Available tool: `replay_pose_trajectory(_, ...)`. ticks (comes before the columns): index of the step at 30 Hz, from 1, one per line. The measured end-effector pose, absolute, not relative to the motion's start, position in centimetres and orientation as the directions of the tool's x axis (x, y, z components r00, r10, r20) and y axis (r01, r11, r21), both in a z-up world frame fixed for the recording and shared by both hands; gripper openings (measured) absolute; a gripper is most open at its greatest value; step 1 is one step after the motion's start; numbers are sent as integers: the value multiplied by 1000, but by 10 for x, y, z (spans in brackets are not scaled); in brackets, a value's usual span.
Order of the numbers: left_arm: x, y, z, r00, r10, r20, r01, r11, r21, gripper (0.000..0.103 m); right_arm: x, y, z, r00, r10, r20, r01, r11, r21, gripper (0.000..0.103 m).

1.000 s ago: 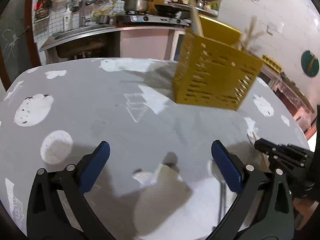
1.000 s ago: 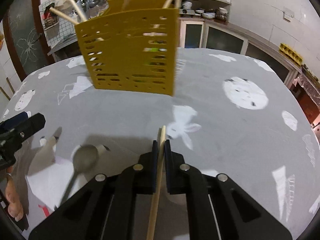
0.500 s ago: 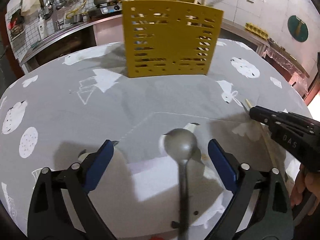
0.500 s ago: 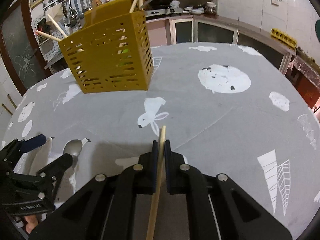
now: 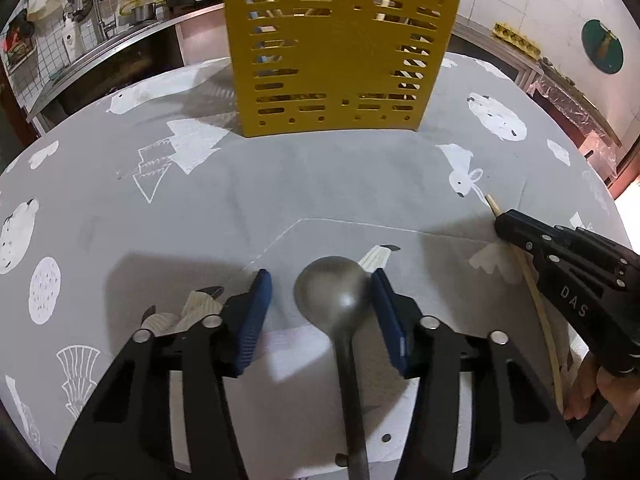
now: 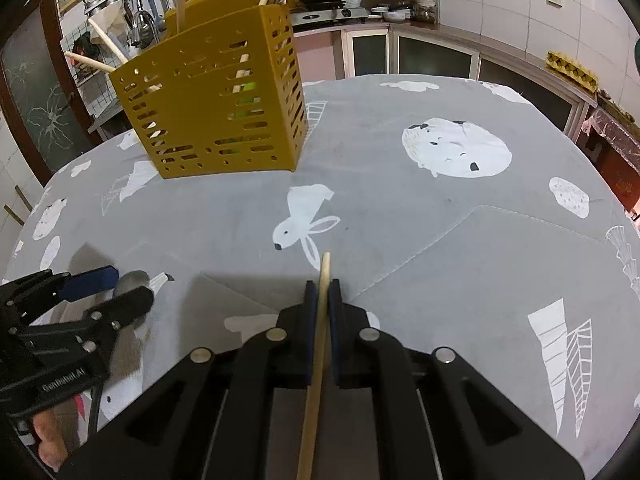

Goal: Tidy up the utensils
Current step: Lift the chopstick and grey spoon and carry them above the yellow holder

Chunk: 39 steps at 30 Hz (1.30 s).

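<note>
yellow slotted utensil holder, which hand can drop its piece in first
Right. The right gripper is shut on the wooden chopstick; the left gripper, jaws just closing, only straddles the metal spoon.

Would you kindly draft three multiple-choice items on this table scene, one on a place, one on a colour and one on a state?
1. Where does the spoon lie?
A. On the tablecloth, its bowl between the left gripper's pads
B. Inside the basket
C. On the kitchen counter

2. What colour is the slotted basket?
A. Red
B. Yellow
C. White

3. What is the right gripper doing?
A. Standing wide open, with nothing in it
B. Clamped on a fork
C. Shut on a chopstick

Answers:
1 A: the left wrist view shows the spoon's bowl on the cloth between the blue pads, which have just been closing.
2 B: both views show it yellow.
3 C: the pale stick runs between the shut pads.
</note>
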State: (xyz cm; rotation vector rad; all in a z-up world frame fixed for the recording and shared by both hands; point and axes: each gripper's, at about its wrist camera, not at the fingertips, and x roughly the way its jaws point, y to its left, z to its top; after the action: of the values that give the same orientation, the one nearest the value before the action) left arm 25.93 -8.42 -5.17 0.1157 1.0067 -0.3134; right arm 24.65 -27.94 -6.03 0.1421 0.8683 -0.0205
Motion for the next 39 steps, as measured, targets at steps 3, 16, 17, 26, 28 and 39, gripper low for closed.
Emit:
replay_pose_trajectory(3, 258, -81, -51, 506, -203, -839, 308, 950, -45, 38, 246, -279, -60, 649, 37, -760, 81, 990, 118, 7)
replay_pose_trajectory(16, 249, -72, -39, 568, -213, -795, 309, 950, -33, 35, 233, -272, -41, 711, 47, -702, 64, 989, 132, 6)
replay_pose_trajectory(17, 248, -72, -36, 579, -213, -787, 310, 950, -29, 35, 231, -272, -38, 719, 50, -693, 64, 988, 138, 6)
replay_pose_trajectory(26, 233, -63, -2, 686, -225, -692, 306, 952, -6, 35, 217, -275, -14, 790, 56, -610, 62, 983, 171, 7)
replay_pose_trajectory(28, 231, -61, 3, 700, -226, -677, 304, 953, -4, 35, 221, -277, -19, 778, 48, -627, 70, 984, 162, 7)
replay_pose_trajectory(39, 244, -52, -12, 668, -208, -714, 285, 958, -12, 35, 243, -281, -43, 701, -9, -713, 100, 991, 86, 43)
